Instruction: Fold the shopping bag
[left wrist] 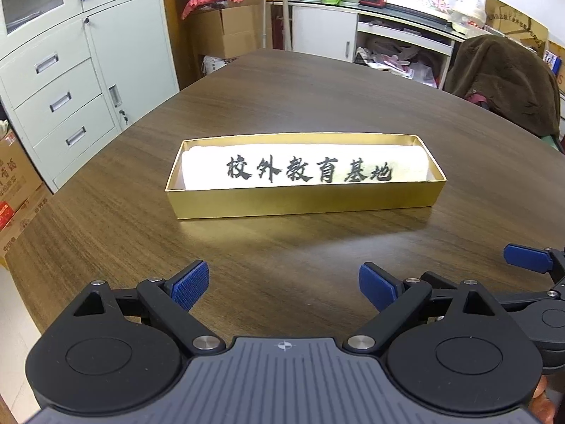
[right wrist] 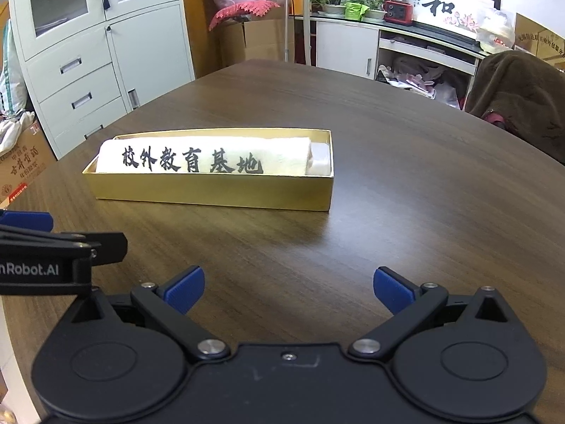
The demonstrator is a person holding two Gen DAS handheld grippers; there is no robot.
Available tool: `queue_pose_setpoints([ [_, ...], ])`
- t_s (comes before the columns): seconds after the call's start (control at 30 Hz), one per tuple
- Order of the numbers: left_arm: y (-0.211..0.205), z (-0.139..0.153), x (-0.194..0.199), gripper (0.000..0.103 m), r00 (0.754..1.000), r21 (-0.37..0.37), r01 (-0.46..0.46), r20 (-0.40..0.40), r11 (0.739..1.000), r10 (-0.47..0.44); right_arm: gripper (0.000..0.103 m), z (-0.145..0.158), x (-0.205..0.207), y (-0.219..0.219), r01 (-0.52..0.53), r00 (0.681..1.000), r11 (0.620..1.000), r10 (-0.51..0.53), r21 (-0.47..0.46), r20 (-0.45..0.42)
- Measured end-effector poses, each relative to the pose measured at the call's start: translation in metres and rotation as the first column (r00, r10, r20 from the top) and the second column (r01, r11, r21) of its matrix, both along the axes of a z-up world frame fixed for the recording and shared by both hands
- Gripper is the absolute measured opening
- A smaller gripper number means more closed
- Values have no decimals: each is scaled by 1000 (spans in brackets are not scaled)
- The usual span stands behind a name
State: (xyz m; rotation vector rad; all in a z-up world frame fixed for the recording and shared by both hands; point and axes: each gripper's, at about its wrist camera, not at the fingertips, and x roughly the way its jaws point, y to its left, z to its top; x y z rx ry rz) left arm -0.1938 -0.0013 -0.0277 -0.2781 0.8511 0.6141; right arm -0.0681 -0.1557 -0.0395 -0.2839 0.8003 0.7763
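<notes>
A cream shopping bag (left wrist: pixel 303 168) with black printed characters lies rolled up inside a shallow gold box (left wrist: pixel 303 201) in the middle of the brown wooden table. In the right wrist view the rolled bag (right wrist: pixel 201 157) sits in the same gold box (right wrist: pixel 212 192), left of centre. My left gripper (left wrist: pixel 282 288) is open, hovering over the table in front of the box with nothing between its blue pads. My right gripper (right wrist: pixel 287 291) is open too, beside the left one and equally short of the box. Each gripper shows at the edge of the other's view.
The round wooden table (left wrist: pixel 317 99) has bare surface all around the box. A chair draped with brown fabric (left wrist: pixel 508 77) stands at the far right. Grey filing cabinets (left wrist: pixel 63 81) line the left wall, with cardboard boxes (left wrist: pixel 229 28) and shelves behind.
</notes>
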Motion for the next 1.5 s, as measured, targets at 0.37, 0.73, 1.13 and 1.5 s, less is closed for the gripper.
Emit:
queue_pose_setpoints([
  [0.37,-2,-7,5,95,1000,7,12,-14,1000,-12,102,-8,6,-2,27,999,1000,-28,-6,-35],
  [0.73,-16,-12,19,95,997,4,70,-16,998,-70,102,-13,12,-20,87,996,996,-87,-35,-15],
  [1.13,-43,-14,43,95,985,-4,172,-10,985,-172,102,-15,19,-51,175,985,984,-175,-46,2],
  [1.5,-76,-16,73,95,957,-15,290,-3,957,-290,102,-19,32,-85,283,959,958,-283,-54,15],
])
